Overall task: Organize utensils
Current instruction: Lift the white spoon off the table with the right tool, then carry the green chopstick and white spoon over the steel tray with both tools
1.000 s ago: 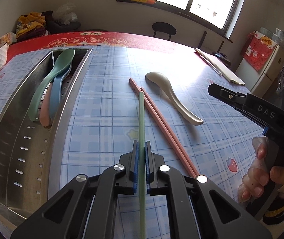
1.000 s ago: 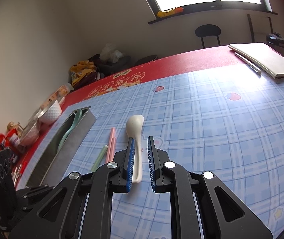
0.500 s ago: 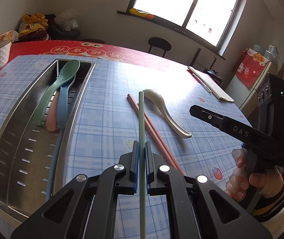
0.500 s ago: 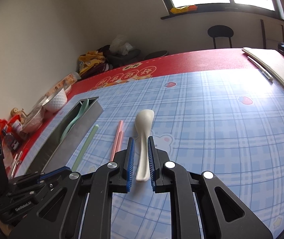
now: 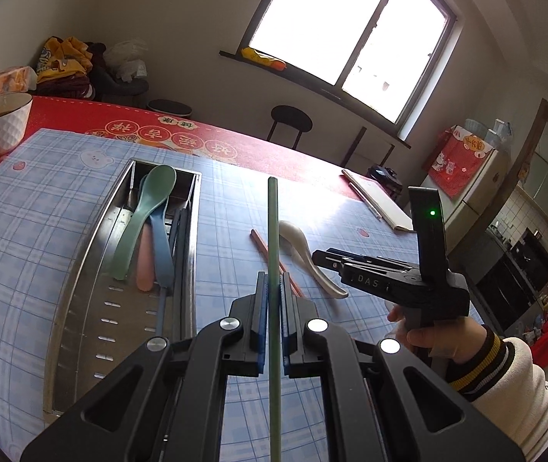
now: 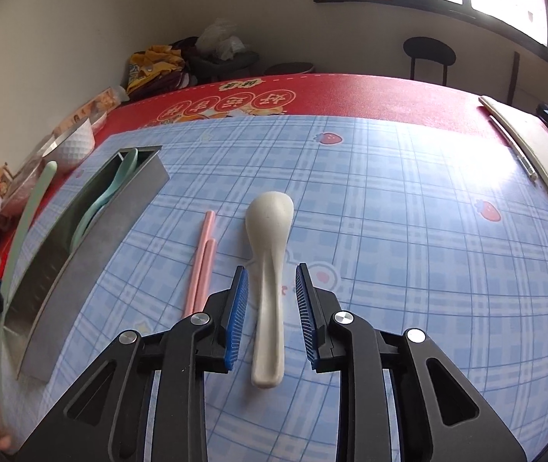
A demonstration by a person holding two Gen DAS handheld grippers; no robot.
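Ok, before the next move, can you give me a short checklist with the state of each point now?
1. Left gripper shut on the green chopstick: ok.
2. Chopstick lifted off the table: ok.
3. Room in the metal tray beside the spoons: ok.
4. Right gripper open around the white spoon handle: ok.
5. Fingers touching the spoon: cannot tell.
6. Pink chopsticks clear of the right gripper: ok.

Both tools are showing matte black plastic frames with triangular cut-outs and round silver screws at the joints. The left gripper [image 5: 273,321] and the right gripper [image 6: 272,317] are wearing ribbed blue pads [image 6: 238,317] inside the fingers. The right one's side is carrying white "DAS" lettering and a glowing green light. The bare right hand [image 5: 430,340] is emerging from a cream sleeve [image 5: 520,392] with a black-and-yellow striped cuff.
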